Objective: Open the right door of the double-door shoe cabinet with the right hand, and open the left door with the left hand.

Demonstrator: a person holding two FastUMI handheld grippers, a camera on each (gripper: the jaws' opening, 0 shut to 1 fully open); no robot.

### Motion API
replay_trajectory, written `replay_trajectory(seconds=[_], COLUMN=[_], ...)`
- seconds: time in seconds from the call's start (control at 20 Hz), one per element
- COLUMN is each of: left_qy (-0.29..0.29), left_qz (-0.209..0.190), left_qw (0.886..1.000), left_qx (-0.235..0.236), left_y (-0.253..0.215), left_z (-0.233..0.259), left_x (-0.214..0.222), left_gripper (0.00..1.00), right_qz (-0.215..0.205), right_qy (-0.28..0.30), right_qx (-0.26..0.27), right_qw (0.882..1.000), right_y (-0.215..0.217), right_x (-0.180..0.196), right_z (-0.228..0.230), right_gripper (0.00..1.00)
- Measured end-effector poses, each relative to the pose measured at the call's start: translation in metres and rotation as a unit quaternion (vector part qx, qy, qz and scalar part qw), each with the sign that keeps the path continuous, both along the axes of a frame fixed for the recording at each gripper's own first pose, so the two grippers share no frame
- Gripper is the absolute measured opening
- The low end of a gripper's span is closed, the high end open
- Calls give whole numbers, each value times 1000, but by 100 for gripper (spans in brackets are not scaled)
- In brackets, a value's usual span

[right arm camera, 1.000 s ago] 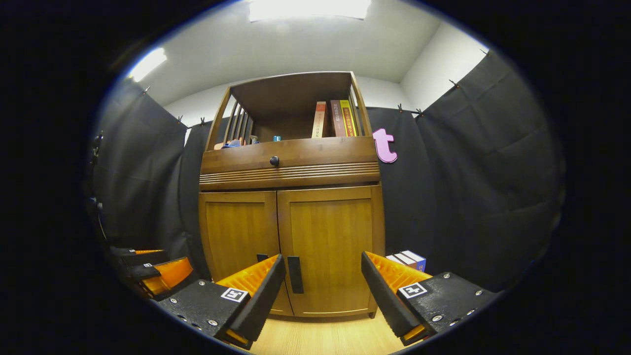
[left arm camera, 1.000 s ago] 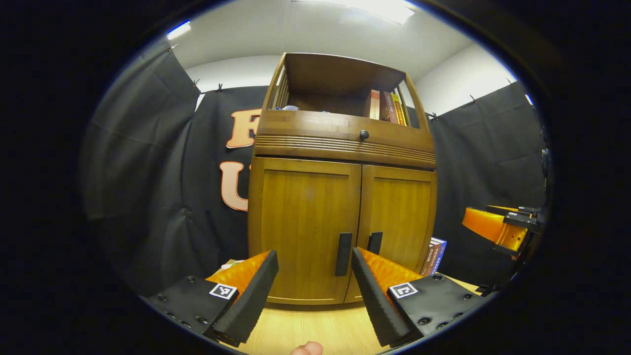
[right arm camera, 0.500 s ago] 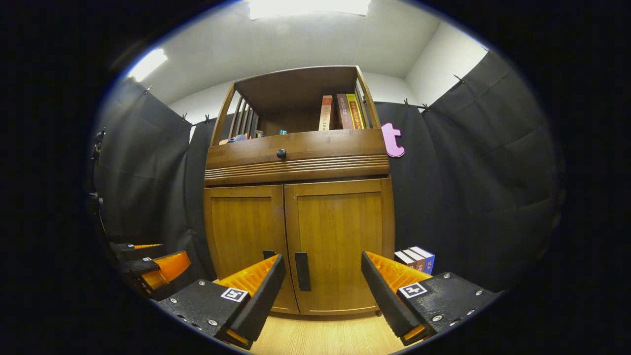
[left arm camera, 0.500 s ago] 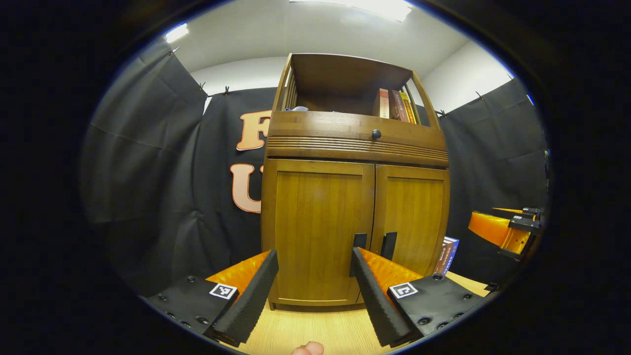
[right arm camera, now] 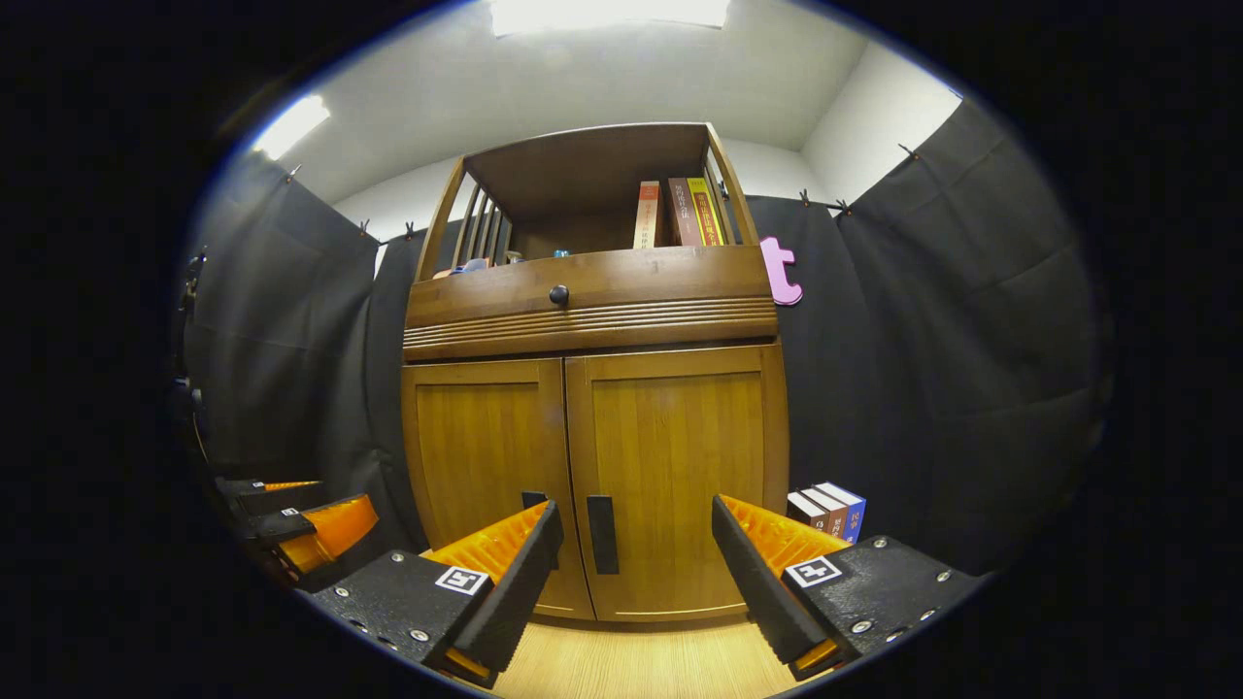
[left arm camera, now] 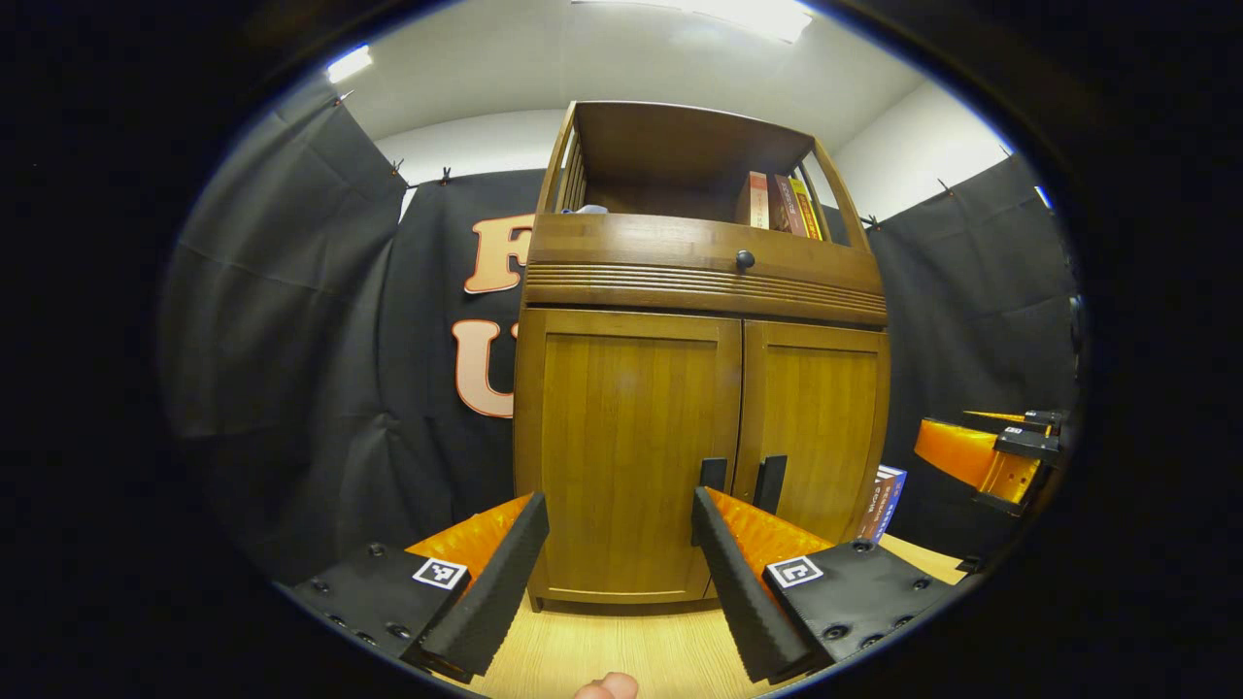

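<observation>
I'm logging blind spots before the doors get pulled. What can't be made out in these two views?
- Inside of the brown wooden shoe cabinet: hidden behind both shut doors.
- Black handle on the left door: in the right gripper view, mostly behind the open right gripper.
- Spines of the upright books on the top shelf: too small to read.

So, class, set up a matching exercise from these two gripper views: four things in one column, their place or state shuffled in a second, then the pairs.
Things
1. cabinet doors
2. upright books
3. round knob
4. right gripper

Place or state
A. on the open top shelf
B. both closed
C. fingers apart, short of the handle
D. on the drawer front

Pairs: 1-B, 2-A, 3-D, 4-C
</observation>
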State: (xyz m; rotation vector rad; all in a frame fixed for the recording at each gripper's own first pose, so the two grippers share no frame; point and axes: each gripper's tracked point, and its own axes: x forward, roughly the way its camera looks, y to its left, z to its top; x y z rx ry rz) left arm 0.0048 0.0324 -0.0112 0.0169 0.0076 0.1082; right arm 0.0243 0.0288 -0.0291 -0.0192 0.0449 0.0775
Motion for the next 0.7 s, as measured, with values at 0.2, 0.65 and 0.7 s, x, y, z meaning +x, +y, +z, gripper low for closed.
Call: replay_trajectory(seconds=[0.2, 0.65, 0.7], left_qy=[0, 3, 3], left_qz=[5, 18, 21], left_qw=[1000, 1000, 1000], left_qx=[1, -3, -4], left_y=[5, 16, 18], left_z=[-1, -3, -3], left_x=[1, -4, -5], left_gripper=[96, 97, 100], right_qz=[5, 31, 31], right_qy=[5, 15, 17], right_qx=[-6, -26, -29], right_qw=[1000, 999, 999], right_y=[5, 32, 34], right_x=[14, 94, 106], right_z=[-7, -42, -49], right_gripper=[95, 95, 100])
